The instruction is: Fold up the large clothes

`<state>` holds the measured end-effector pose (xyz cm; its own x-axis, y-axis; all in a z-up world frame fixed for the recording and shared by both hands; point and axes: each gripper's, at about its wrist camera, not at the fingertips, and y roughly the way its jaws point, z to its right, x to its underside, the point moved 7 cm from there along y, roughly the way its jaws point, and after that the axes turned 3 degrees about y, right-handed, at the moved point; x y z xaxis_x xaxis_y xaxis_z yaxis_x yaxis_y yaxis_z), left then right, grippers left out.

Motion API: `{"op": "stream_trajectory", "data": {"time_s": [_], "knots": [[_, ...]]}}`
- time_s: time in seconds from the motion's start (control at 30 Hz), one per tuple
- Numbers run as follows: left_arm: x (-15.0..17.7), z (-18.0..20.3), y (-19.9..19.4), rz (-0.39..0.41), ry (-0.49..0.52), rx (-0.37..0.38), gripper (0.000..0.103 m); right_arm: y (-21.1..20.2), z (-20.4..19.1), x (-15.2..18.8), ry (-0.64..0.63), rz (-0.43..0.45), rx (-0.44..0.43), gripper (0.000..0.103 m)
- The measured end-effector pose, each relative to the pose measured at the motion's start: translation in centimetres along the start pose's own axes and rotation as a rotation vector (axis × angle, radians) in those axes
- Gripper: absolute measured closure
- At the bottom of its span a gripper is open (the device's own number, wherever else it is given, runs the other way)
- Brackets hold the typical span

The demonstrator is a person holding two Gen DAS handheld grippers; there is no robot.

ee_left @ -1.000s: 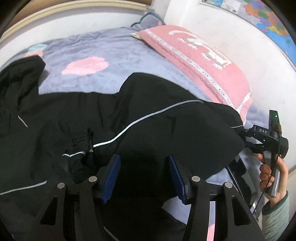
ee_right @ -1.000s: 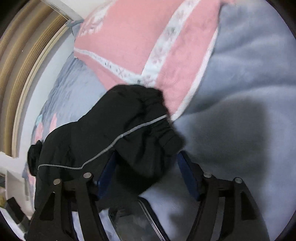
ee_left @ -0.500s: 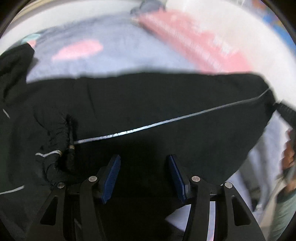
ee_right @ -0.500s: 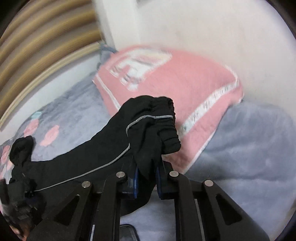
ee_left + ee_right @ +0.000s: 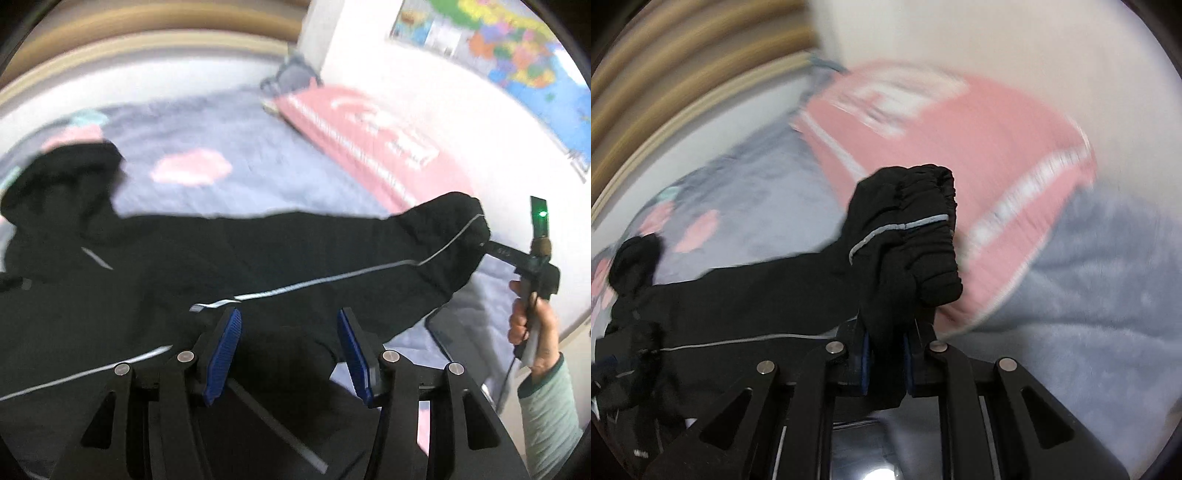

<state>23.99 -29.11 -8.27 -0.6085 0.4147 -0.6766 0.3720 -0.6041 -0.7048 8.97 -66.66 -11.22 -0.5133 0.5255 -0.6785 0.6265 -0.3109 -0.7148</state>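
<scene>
Right gripper stretches a black jacket sleeve out across the bed while the left gripper waits open over the jacket's body.

A grey-blue bed cover (image 5: 236, 147) with pink patches carries a pink pillow (image 5: 979, 147) by the wall and the black jacket (image 5: 147, 288), which lies spread across the near side of the bed. Its sleeve (image 5: 369, 251), marked by a thin reflective stripe, runs long-axis from the jacket's body out toward the right and is raised off the cover at its far end. The right gripper (image 5: 886, 354) has its jaws pinched tight on the gathered elastic cuff (image 5: 923, 229). The left gripper (image 5: 288, 350) hangs just above the dark fabric with jaws spread wide, holding nothing, so it is likely the nearer tool for pinning the shoulder end.
</scene>
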Motion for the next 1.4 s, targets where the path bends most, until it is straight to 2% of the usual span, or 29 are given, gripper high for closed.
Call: {"op": "stream_trajectory", "data": {"time_s": [0.1, 0.17, 0.3, 0.4, 0.7, 0.9, 1.07, 1.13, 1.2, 1.23, 1.3, 1.4], "knots": [[0.1, -1.9, -4.9, 0.053, -0.016, -0.036, 0.047, -2.6, -5.1, -0.6, -0.051, 0.054, 0.018, 0.087], [0.7, -3.6, -8.1, 0.081, -0.031, -0.07, 0.047, -3.7, -8.4, -0.8, -0.07, 0.073, -0.007, 0.087], [2.4, -7.9, -13.0, 0.114, -0.075, -0.146, 0.047, -5.3, -16.6, 0.3, -0.163, 0.08, -0.048, 0.088], [3.9, -11.3, -15.5, 0.131, -0.128, -0.159, 0.047, -5.9, -22.3, 1.9, -0.226, 0.062, -0.063, 0.088], [9.3, -19.3, -18.6, 0.142, -0.253, -0.188, 0.047, -6.8, -40.7, 9.1, -0.432, 0.001, -0.203, 0.087], [12.0, -22.8, -18.1, 0.121, -0.307, -0.191, 0.047, -5.5, -50.0, 15.4, -0.547, -0.062, -0.285, 0.088], [13.3, -24.9, -17.4, 0.104, -0.339, -0.193, 0.047, -3.1, -54.9, 20.9, -0.642, -0.152, -0.325, 0.087], [13.6, -25.5, -17.1, 0.097, -0.348, -0.193, 0.047, -1.3, -55.8, 23.1, -0.671, -0.187, -0.304, 0.081], [13.8, -25.7, -16.8, 0.093, -0.354, -0.176, 0.047, 0.1, -55.9, 24.5, -0.683, -0.214, -0.295, 0.079], [13.8, -25.7, -16.8, 0.092, -0.357, -0.163, 0.047, 0.6, -55.8, 24.8, -0.684, -0.226, -0.297, 0.072], [13.6, -25.5, -16.6, 0.092, -0.364, -0.125, 0.047, 0.7, -55.5, 25.0, -0.678, -0.252, -0.36, 0.059], [12.9, -25.3, -16.4, 0.096, -0.361, -0.092, 0.046, -1.5, -54.1, 23.7, -0.653, -0.262, -0.474, 0.059]]}}
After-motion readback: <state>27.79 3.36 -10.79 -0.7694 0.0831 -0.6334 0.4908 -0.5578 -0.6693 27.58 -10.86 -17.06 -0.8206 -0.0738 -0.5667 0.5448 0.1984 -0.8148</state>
